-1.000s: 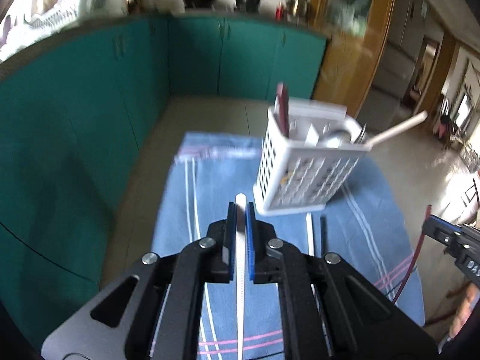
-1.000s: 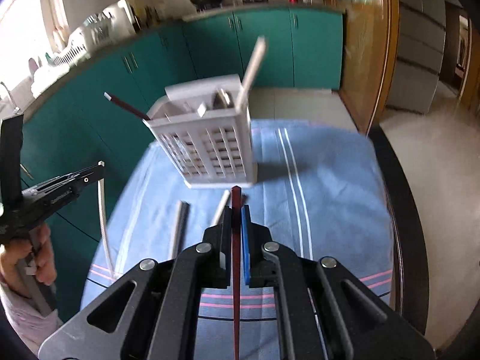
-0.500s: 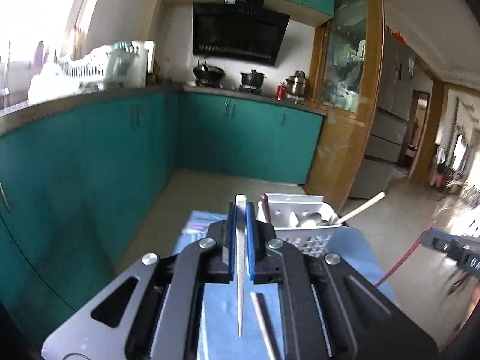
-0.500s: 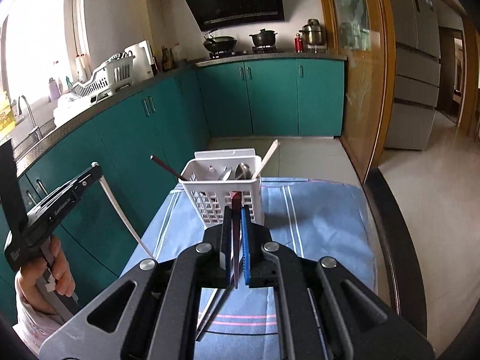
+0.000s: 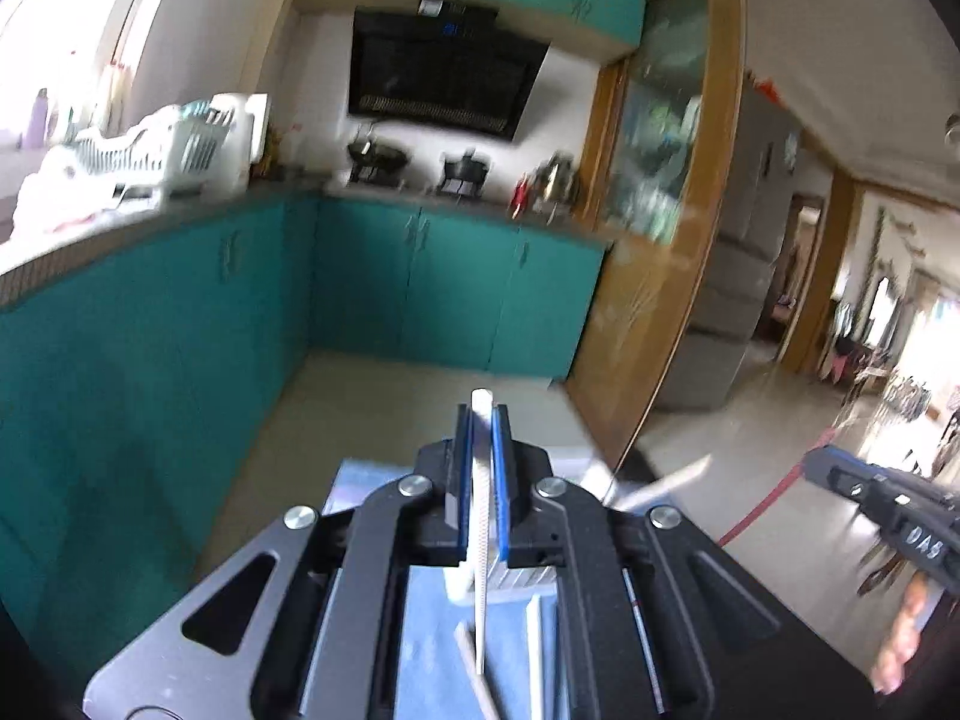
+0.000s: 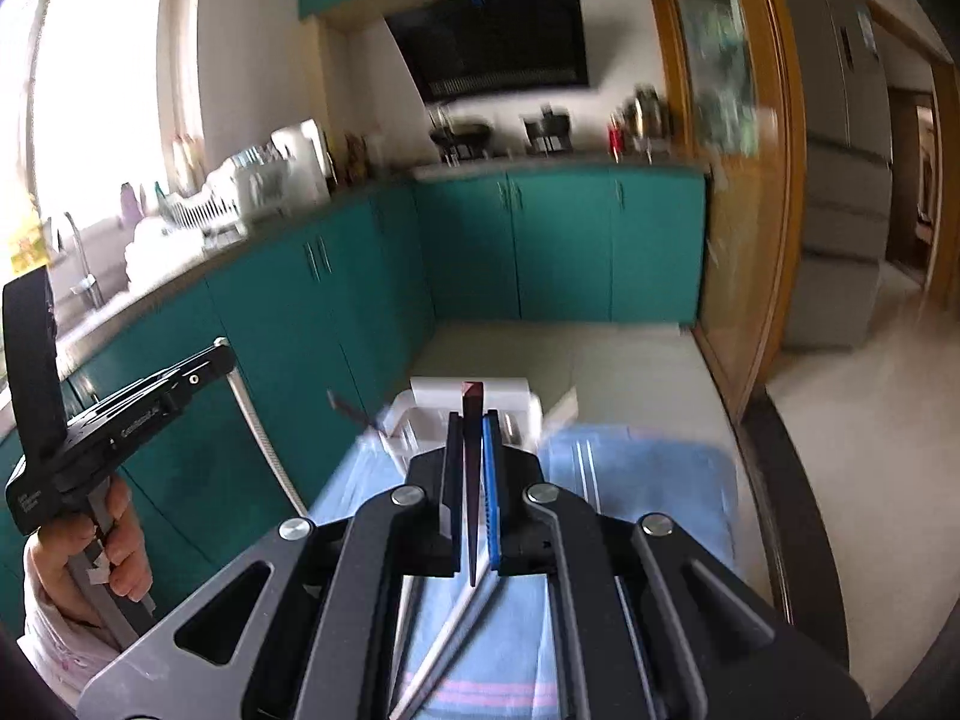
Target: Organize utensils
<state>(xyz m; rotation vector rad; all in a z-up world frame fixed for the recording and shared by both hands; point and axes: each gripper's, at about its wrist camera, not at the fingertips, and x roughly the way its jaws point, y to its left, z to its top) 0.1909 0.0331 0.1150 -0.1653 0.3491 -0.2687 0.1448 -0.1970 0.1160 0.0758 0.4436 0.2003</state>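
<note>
Above the blue cloth (image 6: pixel 660 468), left gripper (image 5: pixel 482 420) pinches a white chopstick (image 5: pixel 480 540), right gripper (image 6: pixel 474 420) a dark-red one (image 6: pixel 473 480); the far white caddy (image 6: pixel 468 393) already holds some utensils, seemingly two remain loose.

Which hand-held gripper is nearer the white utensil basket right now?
Too close to call. The right hand-held gripper points at the white utensil basket just past its tips. The left hand-held gripper largely hides the basket behind its own fingers. Both hang above the blue cloth.
</note>
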